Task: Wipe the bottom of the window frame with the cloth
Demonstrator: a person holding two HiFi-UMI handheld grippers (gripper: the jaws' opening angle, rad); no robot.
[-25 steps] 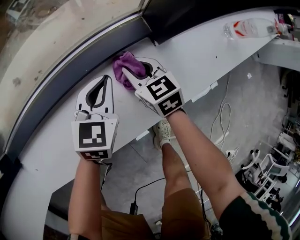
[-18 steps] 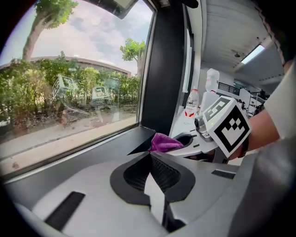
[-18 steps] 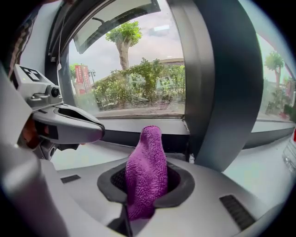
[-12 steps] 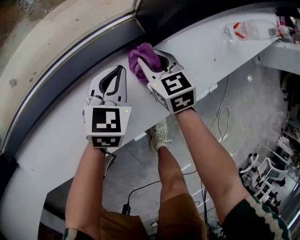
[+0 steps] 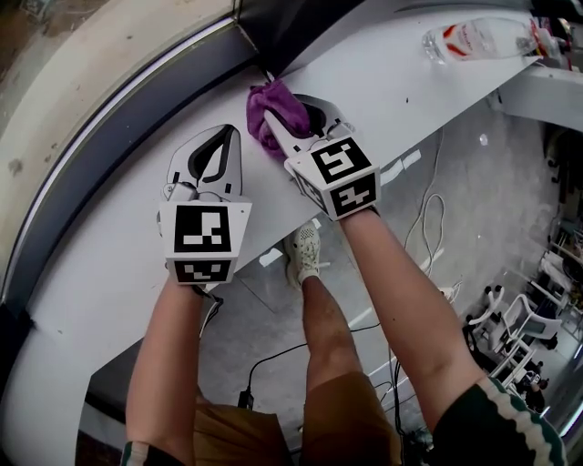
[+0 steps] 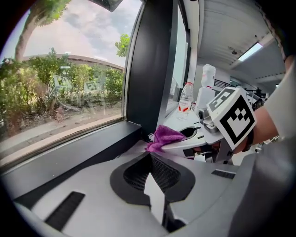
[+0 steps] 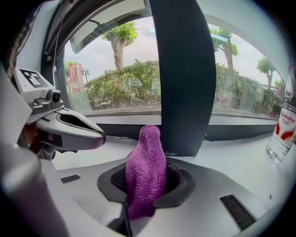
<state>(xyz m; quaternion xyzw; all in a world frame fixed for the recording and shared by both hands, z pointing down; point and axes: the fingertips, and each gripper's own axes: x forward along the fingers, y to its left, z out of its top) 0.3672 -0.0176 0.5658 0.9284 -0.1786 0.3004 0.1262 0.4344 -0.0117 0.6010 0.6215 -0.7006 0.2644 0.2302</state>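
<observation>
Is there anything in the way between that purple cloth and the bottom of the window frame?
Nothing visible. The cloth, clamped in the right hand-held gripper, sits right by the dark bottom frame, next to the upright post.

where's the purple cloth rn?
Head view, upper centre: the purple microfibre cloth is clamped in the right gripper, on the white sill by the foot of the dark vertical window post, right of the left gripper.

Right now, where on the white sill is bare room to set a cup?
The sill is bare between the right claw and the bottle, and again left of the left claw. It is crowded by the dark post, where the cloth sits.
</observation>
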